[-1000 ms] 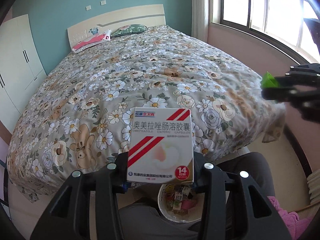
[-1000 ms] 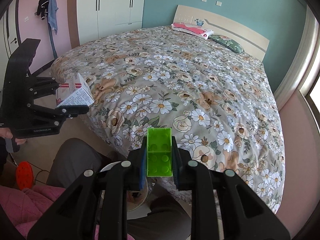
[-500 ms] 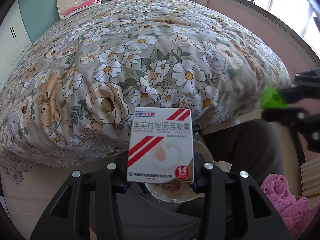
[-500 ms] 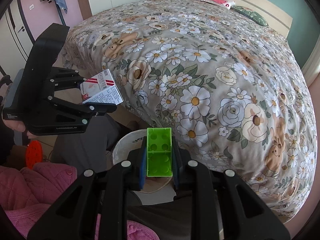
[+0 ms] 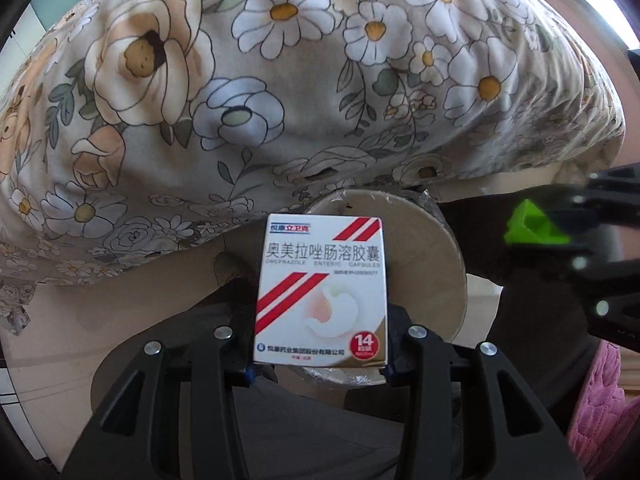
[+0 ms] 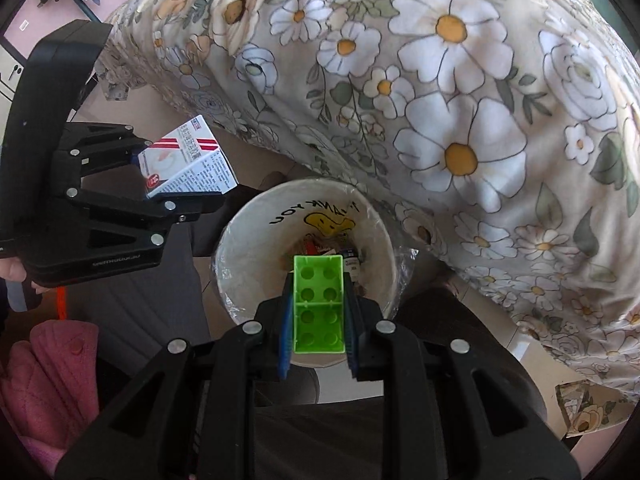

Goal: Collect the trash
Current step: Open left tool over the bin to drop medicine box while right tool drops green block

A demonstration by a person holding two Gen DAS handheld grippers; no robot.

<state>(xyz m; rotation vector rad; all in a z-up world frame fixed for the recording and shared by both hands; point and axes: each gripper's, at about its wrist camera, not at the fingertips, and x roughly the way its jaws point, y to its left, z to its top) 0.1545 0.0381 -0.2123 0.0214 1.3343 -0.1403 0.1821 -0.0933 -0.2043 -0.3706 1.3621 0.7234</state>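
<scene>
Left wrist view: the left gripper [image 5: 320, 354] is pointing steeply down, its jaws grasping a medicine box [image 5: 322, 290] over the trash bucket [image 5: 450, 256] beside the bed [image 5: 320, 80].

Right wrist view: the right gripper [image 6: 318, 320] is pointing steeply down, jaws clenching a green brick [image 6: 319, 304] above the bucket's mouth.

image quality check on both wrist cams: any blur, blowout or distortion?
Left wrist view: medicine box sharp with legible print; green toy brick and the right tool at the right edge smeared by motion blur; window corner top right blown out. Right wrist view: brick and trash bin crisp. Both: strong fisheye bulge on the floral duvet, dark vignette corners.
</scene>
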